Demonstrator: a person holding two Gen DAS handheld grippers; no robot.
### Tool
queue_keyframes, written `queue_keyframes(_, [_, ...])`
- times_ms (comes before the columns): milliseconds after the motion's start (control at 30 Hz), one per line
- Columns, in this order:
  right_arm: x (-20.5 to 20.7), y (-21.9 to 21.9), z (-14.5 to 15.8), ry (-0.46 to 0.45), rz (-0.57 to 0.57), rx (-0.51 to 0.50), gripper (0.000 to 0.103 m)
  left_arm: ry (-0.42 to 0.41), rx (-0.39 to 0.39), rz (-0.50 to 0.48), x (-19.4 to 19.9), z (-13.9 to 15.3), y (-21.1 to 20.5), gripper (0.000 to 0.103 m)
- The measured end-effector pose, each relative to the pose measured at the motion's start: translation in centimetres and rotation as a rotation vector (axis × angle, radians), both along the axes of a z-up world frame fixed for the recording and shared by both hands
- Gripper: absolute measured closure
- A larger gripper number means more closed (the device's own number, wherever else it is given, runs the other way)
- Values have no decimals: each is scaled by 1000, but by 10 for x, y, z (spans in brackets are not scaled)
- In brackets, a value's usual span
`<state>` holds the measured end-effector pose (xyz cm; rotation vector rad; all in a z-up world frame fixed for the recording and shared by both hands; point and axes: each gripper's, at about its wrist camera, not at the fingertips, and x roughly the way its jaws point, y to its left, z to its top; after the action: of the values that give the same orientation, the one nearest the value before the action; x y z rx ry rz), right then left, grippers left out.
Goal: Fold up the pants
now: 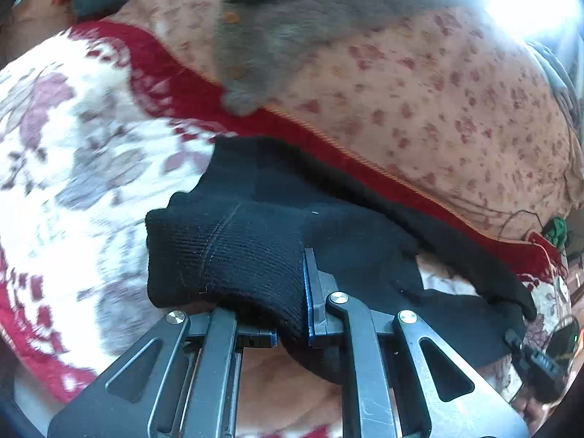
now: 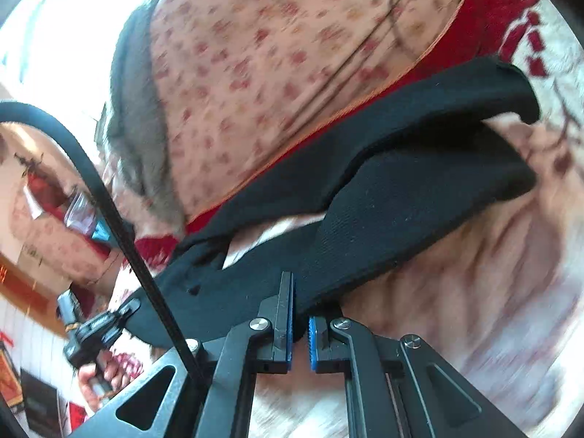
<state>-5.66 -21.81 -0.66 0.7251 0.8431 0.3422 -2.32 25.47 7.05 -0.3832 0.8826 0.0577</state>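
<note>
Two grippers clamp the black pants (image 1: 233, 255): left gripper (image 1: 292, 306) pinches the ribbed cuff end, right gripper (image 2: 301, 314) nips a fabric edge, likely to carry both ends together for a fold. Pants hang just above the floral blanket (image 1: 73, 146) on a bed, near its red border. Grey garment (image 1: 277, 29) and pink patterned sheet (image 1: 438, 109) lie beyond, and a black cable (image 2: 109, 211) crosses the right gripper's near side.

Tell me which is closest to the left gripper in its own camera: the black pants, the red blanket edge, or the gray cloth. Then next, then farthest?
1. Black pants: clamped in the left gripper, at the bottom middle.
2. Red blanket edge: just beyond the pants, running across the middle.
3. Gray cloth: farthest, up at the top on the flowered sheet.
</note>
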Motion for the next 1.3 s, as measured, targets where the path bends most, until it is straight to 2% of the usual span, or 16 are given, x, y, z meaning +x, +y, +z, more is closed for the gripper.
queue_keyframes(100, [-13,18,-8,7,22,0,96,60,-8,35,-12,-22,18,94])
queue_keyframes(133, [-15,18,-13,15,13,-6,92,82,-14,30,-14,-30,19,93])
queue_keyframes(167, [-15,13,-17,31,-9,-14,78,92,-5,28,-15,-34,16,93])
queue_keyframes(200, [-15,6,-21,45,-37,-10,76,92,15,30,-18,-36,13,93])
queue_keyframes(267, [-12,-16,-28,40,-82,50,76,77,69,33,-21,-36,3,93])
queue_keyframes(367, [-2,-46,-31,63,-171,61,76,70,93,49,-20,-33,-3,93])
queue_keyframes(433, [7,-65,-39,63,-224,106,82,77,99,56,-18,-33,-5,93])
queue_keyframes(467, [10,-75,-44,69,-249,134,97,84,105,59,-17,-34,-6,93])
queue_keyframes(567, [6,-91,-47,80,-289,196,99,93,114,55,-17,-34,-8,93])
queue_keyframes(667, [-11,-88,-20,10,-270,90,99,78,131,37,-19,-28,-12,93])
queue_keyframes(767, [-38,-91,3,-20,-258,62,99,60,129,12,-22,-22,-18,93])
queue_keyframes(933, [-73,-93,-3,58,-277,-60,95,77,121,14,-23,-31,-21,93])
queue_keyframes(1000, [-76,-99,-14,149,-337,-167,87,89,106,22,-24,-35,-18,93])
queue_keyframes(1133, [-91,-124,-8,171,-439,-230,82,85,96,23,-29,-35,-14,86])
queue_keyframes(1200, [-100,-137,4,192,-520,-332,81,91,86,27,-31,-35,-11,83])
queue_keyframes(1300, [-110,-153,25,151,-600,-378,80,104,58,43,-36,-33,-3,78])
